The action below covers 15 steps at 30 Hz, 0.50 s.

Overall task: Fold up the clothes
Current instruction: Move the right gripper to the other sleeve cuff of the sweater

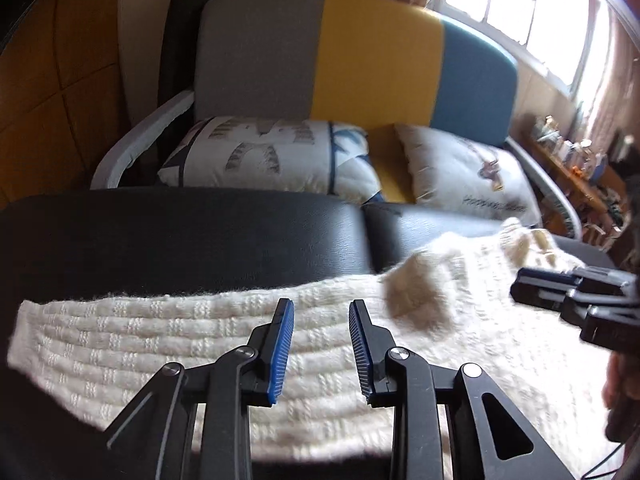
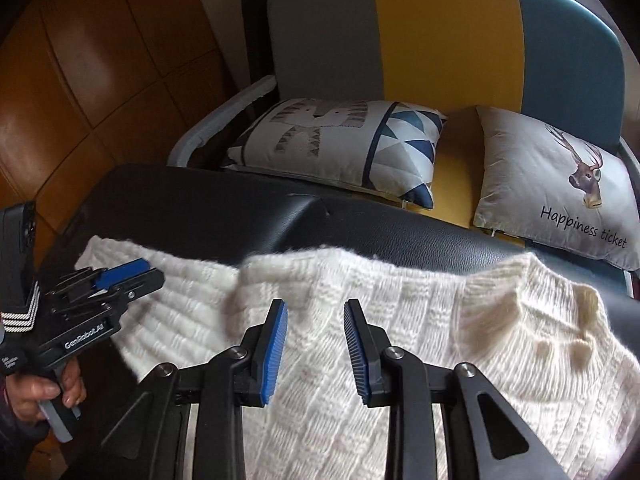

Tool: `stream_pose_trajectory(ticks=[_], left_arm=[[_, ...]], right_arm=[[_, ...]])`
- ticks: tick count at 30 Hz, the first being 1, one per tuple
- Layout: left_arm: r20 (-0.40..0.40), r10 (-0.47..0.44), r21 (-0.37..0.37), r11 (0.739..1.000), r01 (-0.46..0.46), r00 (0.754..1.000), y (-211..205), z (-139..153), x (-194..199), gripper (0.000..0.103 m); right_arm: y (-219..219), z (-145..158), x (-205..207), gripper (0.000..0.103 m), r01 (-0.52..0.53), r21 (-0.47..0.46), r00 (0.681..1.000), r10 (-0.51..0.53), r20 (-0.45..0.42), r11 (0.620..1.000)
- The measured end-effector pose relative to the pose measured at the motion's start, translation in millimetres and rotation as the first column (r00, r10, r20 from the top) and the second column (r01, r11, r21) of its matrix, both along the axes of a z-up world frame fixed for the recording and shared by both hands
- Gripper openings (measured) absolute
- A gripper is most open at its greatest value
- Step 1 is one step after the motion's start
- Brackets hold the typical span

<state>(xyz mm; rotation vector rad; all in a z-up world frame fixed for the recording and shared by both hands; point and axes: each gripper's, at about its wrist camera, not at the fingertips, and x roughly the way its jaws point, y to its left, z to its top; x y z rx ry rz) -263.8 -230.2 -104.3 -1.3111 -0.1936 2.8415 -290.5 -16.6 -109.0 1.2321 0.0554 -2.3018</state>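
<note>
On a black padded bench (image 2: 224, 216) in front of a grey, yellow and blue sofa (image 2: 448, 40), a cream knitted sweater (image 2: 360, 320) lies spread flat, filling the lower half of both views. One sleeve stretches out toward nine o'clock in the left wrist view.

At six o'clock in the left wrist view, the left gripper (image 1: 321, 344) hovers over the sleeve with its blue pads parted and nothing between them. The right gripper (image 2: 316, 344) hangs over the body of the sweater in the same way, partly open and empty. In the right wrist view a hand (image 2: 36, 396) holds the left gripper's handle at eight o'clock.

The work seems to be between folds: neither gripper has hold of the knit. The next move likely calls for pinching an edge or the sleeve and carrying it across the body.

Readable writing: "GenRobot.AI" on the gripper's side, and "Happiness ticket" under a deer's head on the pillow (image 2: 560, 184) at two o'clock. A second pillow (image 2: 332, 140), at twelve o'clock, has blue triangles.
</note>
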Motion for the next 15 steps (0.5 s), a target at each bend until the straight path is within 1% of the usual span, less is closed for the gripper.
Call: stream_pose_trajectory(ticks=[2,4,5,7,10,12,13,15], left_arm=[[0.032,0.051,-0.006,0.999,-0.051,0.998,-8.0,-9.9,-6.9,0.029],[0.067,0.122,0.004,0.992,-0.122,0.990,-21.6,-22.2,-7.6,0.029],[0.080,0.154,0.022,0.988,-0.156,0.985,-29.7,-28.4,-4.6,0.029],[0.061,0.184,0.086,0.978,-0.189,0.981,-42.6,-36.1,6.1,0.029],[0.039,0.212,0.105,0.971,-0.215,0.976,-46.7,-42.3,22.0,0.029],[0.015,0.219,0.085,0.972,-0.219,0.976,-42.7,-44.4,29.1,0.030],[0.013,0.223,0.080,0.971,-0.223,0.975,-41.2,-44.8,30.8,0.030],[0.017,0.232,0.101,0.967,-0.232,0.973,-45.3,-40.0,34.8,0.030]], right_arm=[[-8.4,-8.5,-13.3,0.030,0.013,0.047,1.000,-0.013,0.007,0.999],[-9.6,-17.5,-22.9,0.030,0.033,0.101,0.999,-0.034,0.005,0.994],[-8.7,-20.7,-26.0,0.030,0.042,0.118,0.999,-0.042,0.000,0.992],[-7.0,-27.3,-32.0,0.029,0.059,0.151,0.998,-0.058,-0.012,0.987],[-3.6,-30.8,-31.6,0.029,0.082,0.142,0.997,-0.081,-0.017,0.986],[-4.1,-31.2,-30.3,0.029,0.082,0.145,0.997,-0.079,-0.025,0.986],[-3.1,-31.1,-30.9,0.029,0.080,0.138,0.997,-0.079,-0.016,0.987],[1.4,-24.3,-30.3,0.029,0.076,0.114,0.997,-0.078,0.019,0.991]])
